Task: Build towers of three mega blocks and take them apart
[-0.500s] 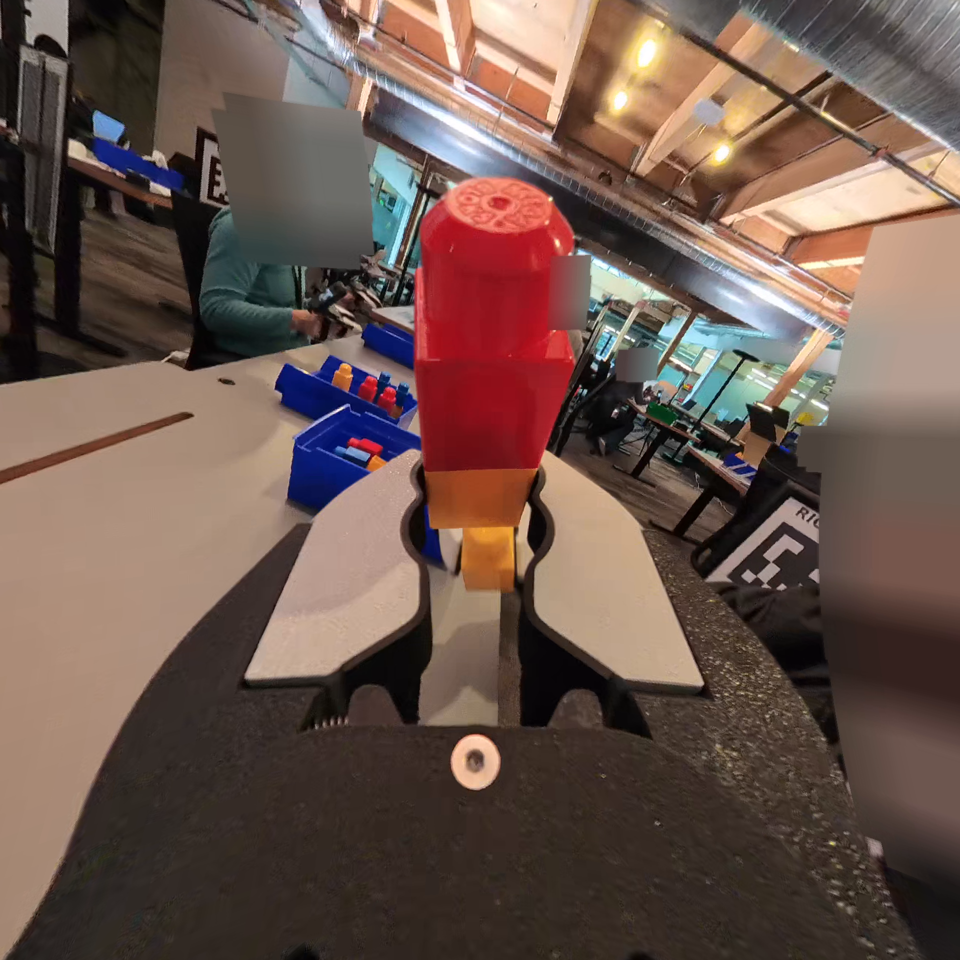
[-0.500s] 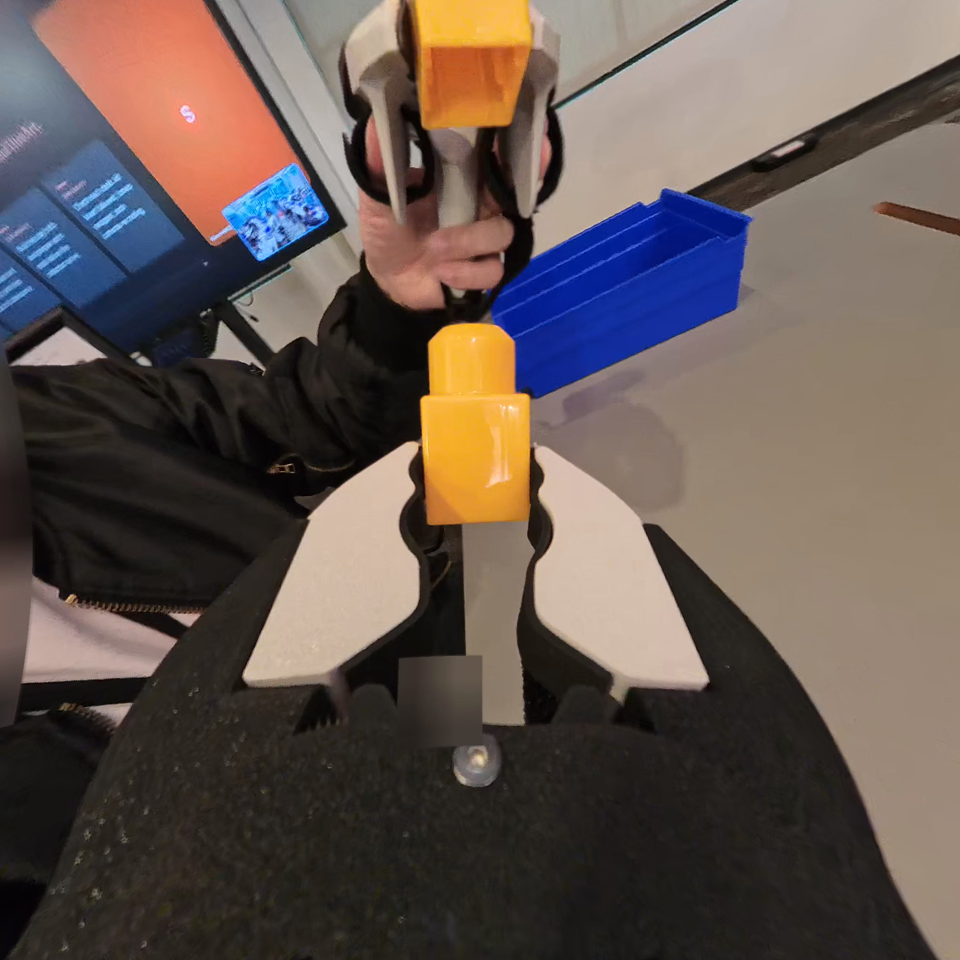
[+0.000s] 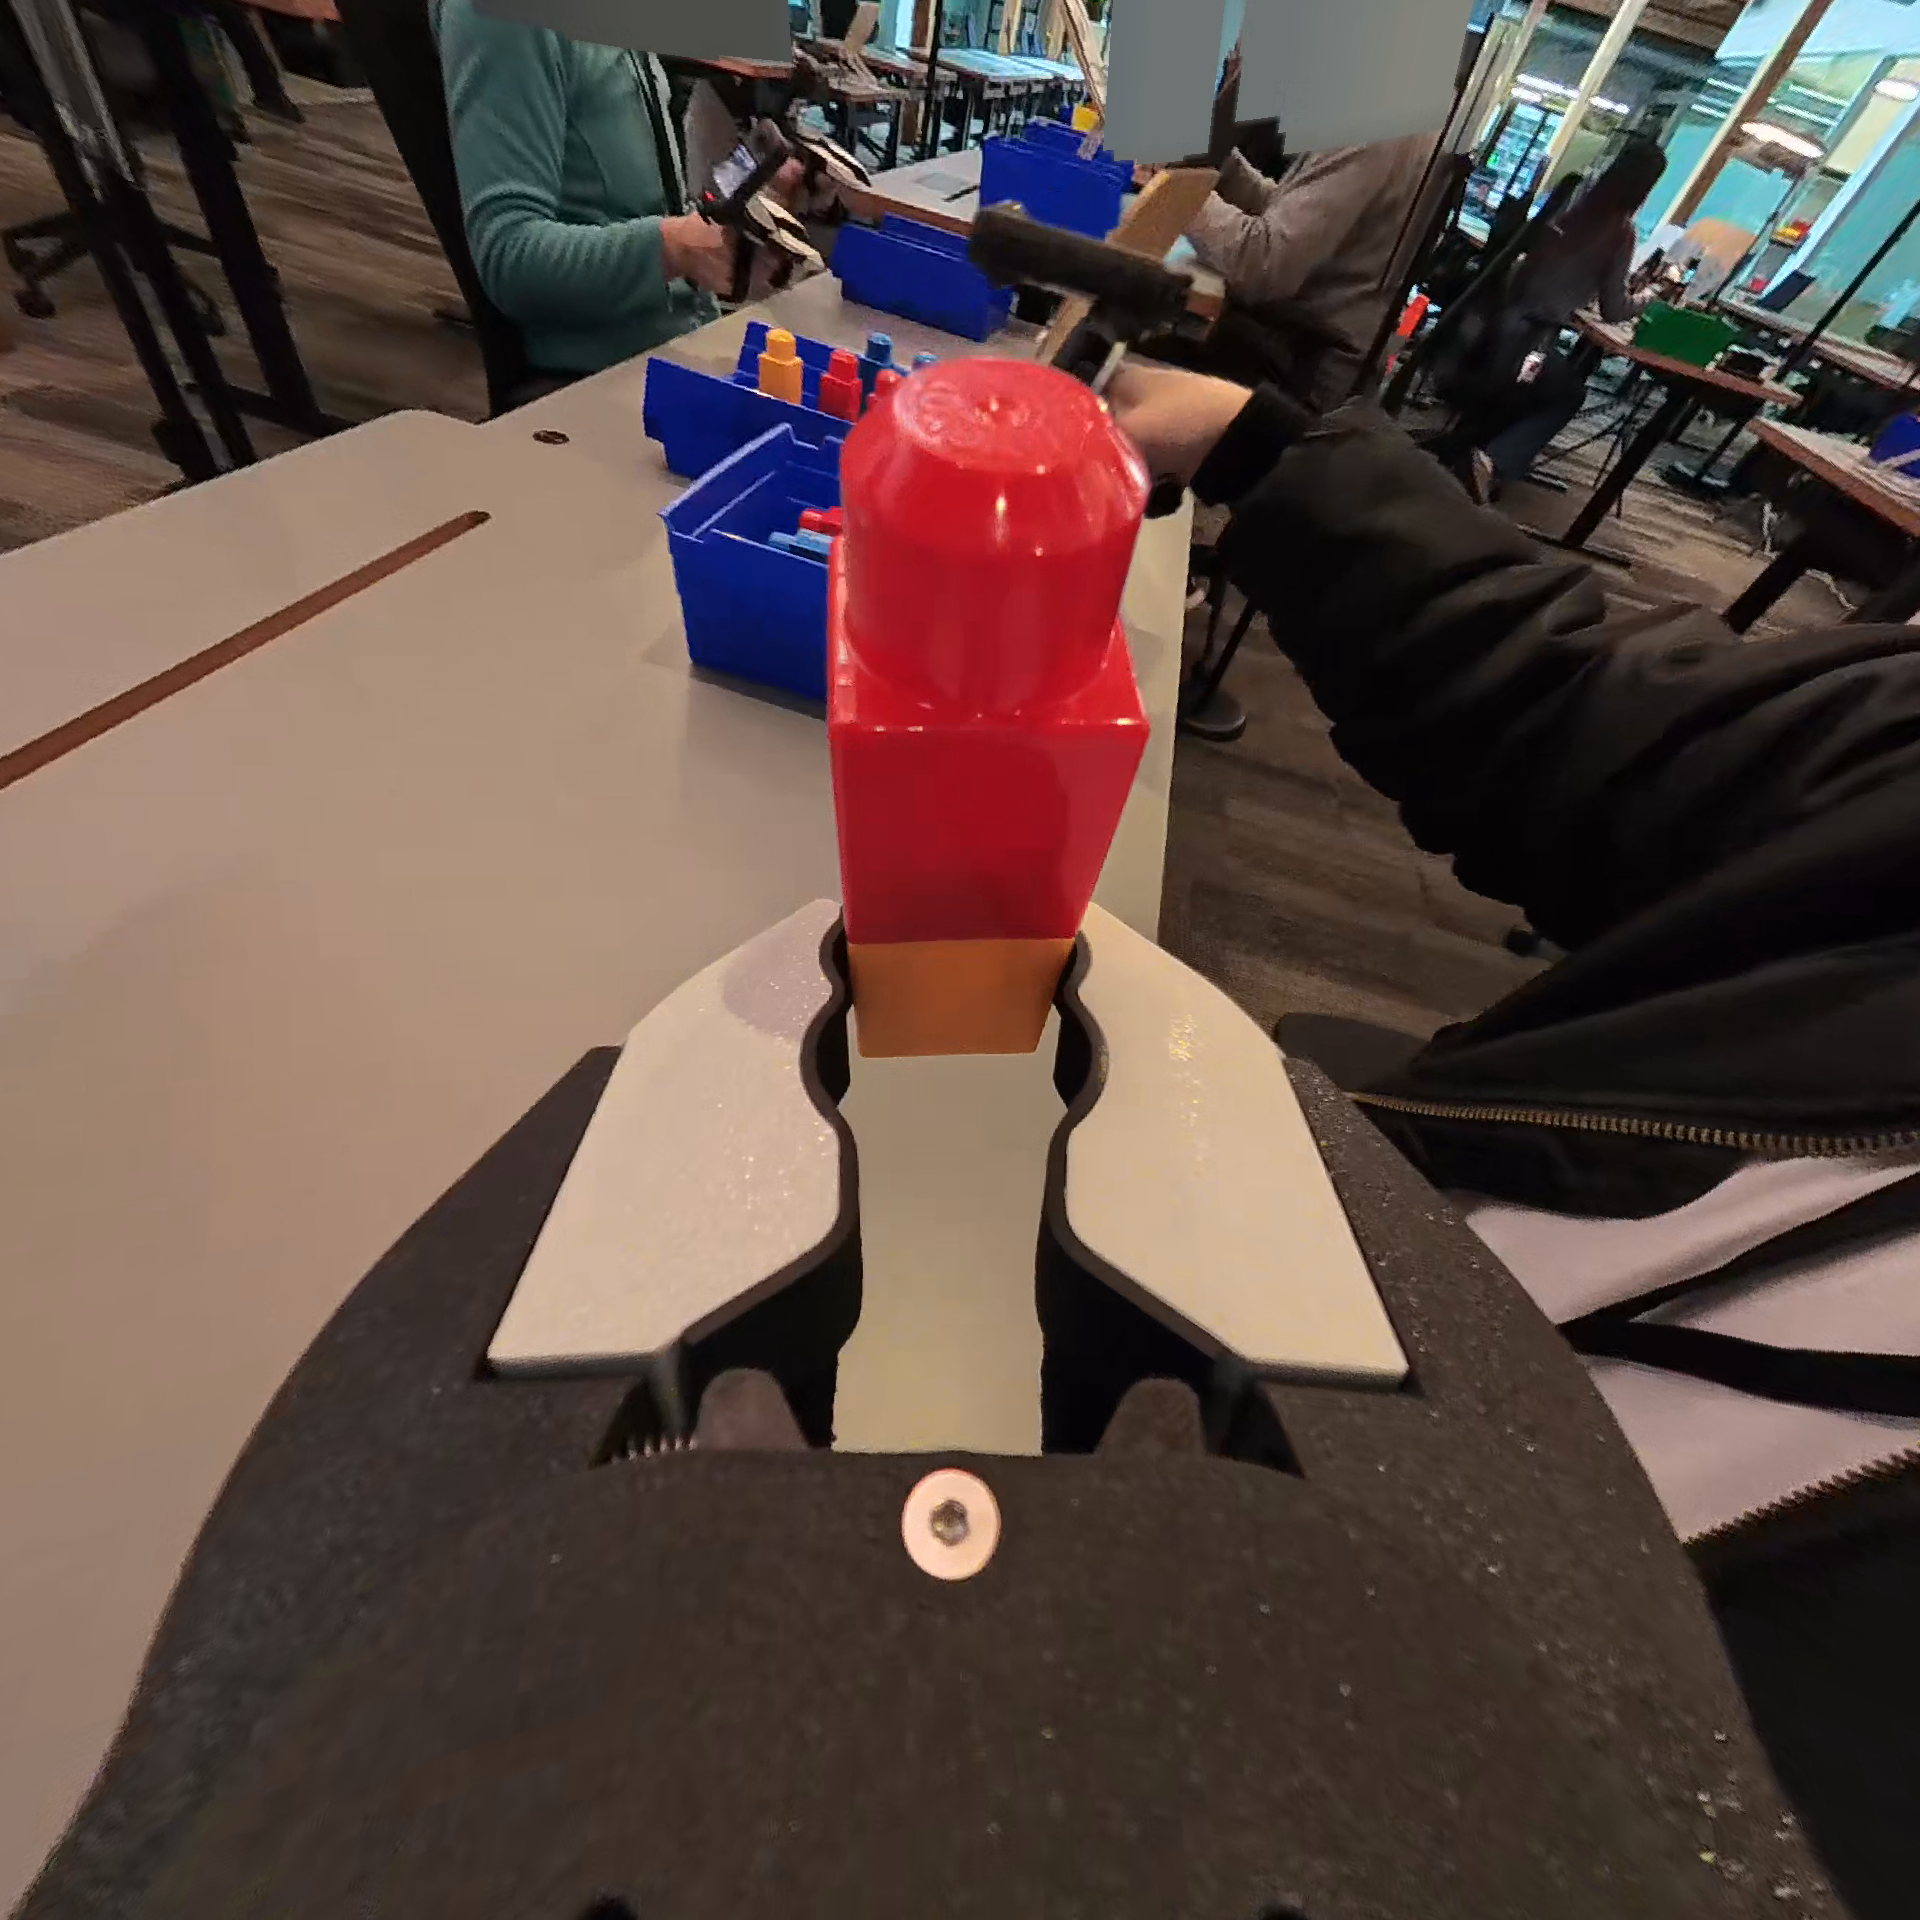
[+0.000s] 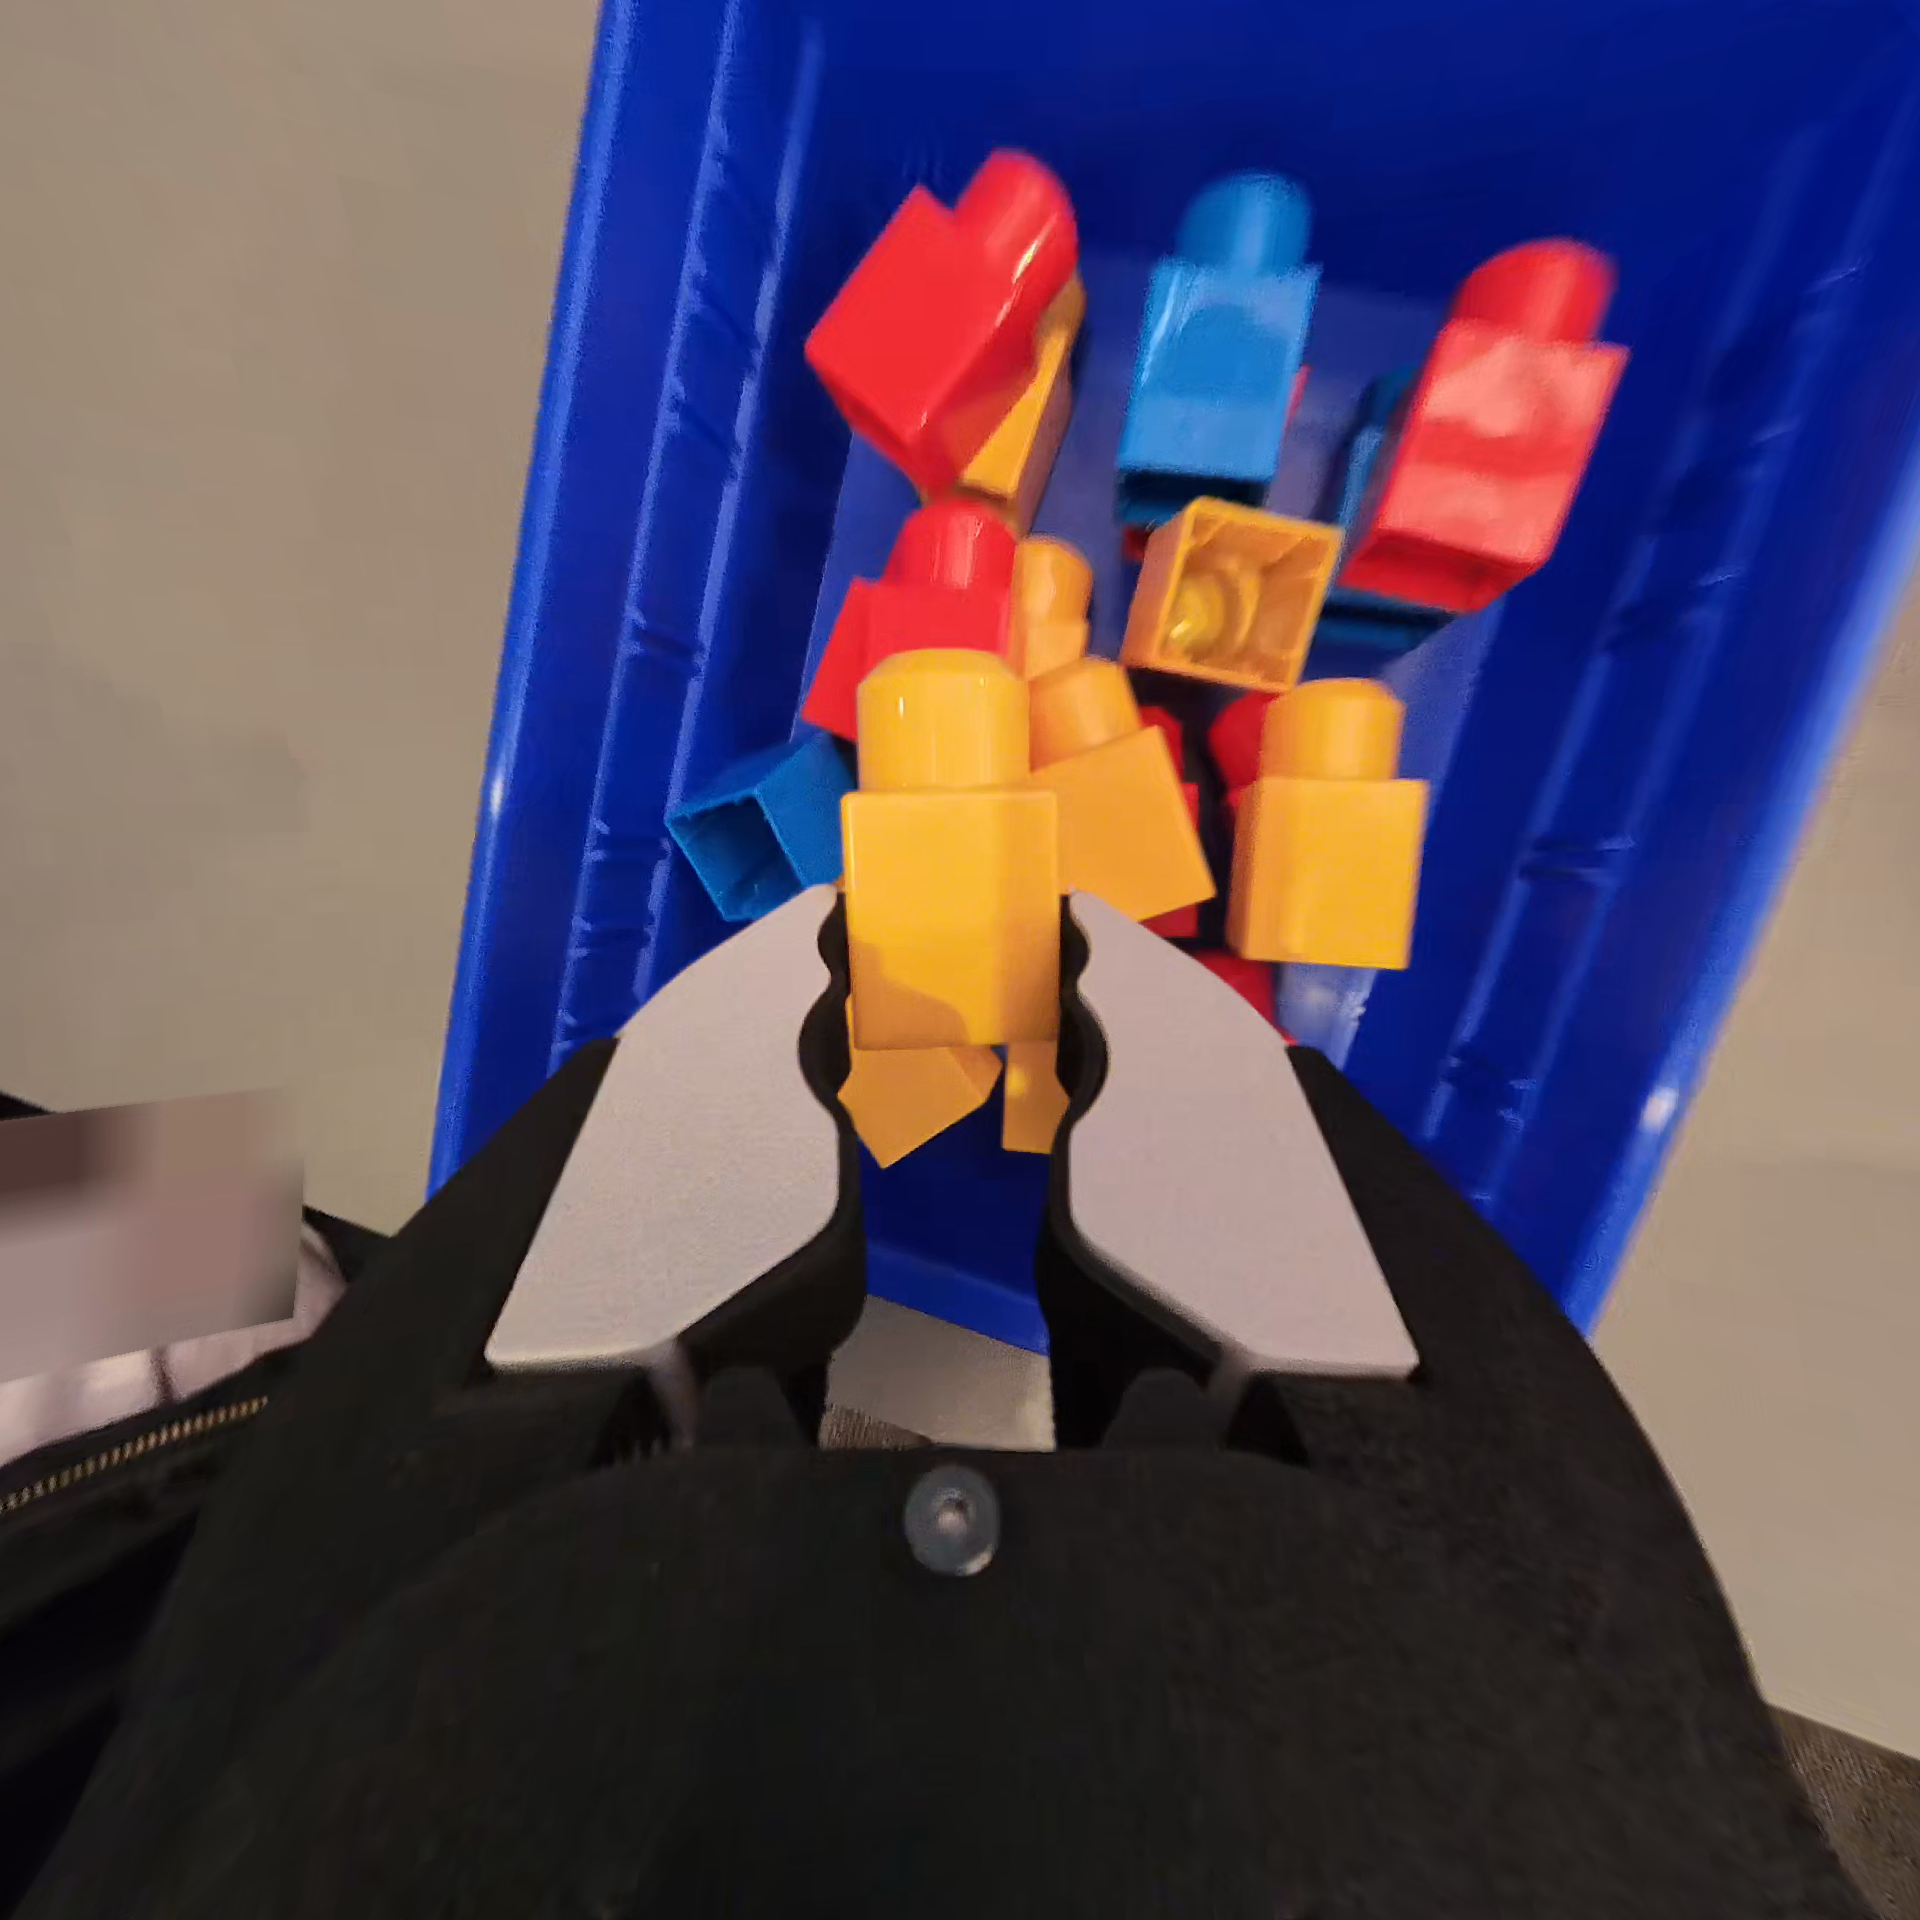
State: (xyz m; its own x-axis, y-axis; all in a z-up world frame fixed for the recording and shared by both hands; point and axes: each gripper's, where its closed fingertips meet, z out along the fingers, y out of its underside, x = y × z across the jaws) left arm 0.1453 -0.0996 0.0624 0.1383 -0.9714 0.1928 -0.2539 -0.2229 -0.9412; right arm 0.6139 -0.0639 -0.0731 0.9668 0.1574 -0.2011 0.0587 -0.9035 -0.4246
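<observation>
Table (image 3: 312,935), pale grey, spread across the left and far side of the left wrist view, with two blue bins of blocks near its far edge and other people seated beyond. Blue bin (image 4: 1714,727) filling most of the right wrist view, long axis running near to far, loose red, blue and yellow blocks (image 4: 1216,384) heaped inside. Left gripper (image 3: 961,987) closed on the orange block (image 3: 956,997) at the bottom of a two-block stack, red block (image 3: 982,748) pressed on top, stud pointing up and away from the fingers, held above the table's near right edge. Right gripper (image 4: 951,966) clamped on a single yellow block (image 4: 951,904), both pads tight against its flat sides, stud pointing far along the fingers, right over the open bin and just above the heap. Judged from this: taking apart under way, yellow block probably about to be dropped among the others. Key relation for that move: block directly above the bin's inside, nearer its left wall than its right, so opening the fingers should let it fall within the walls. Red-on-orange pair left to split, right gripper likely needed back at the red block, well apart from it now. Slight blur in the right view, exact height above the heap unclear.
</observation>
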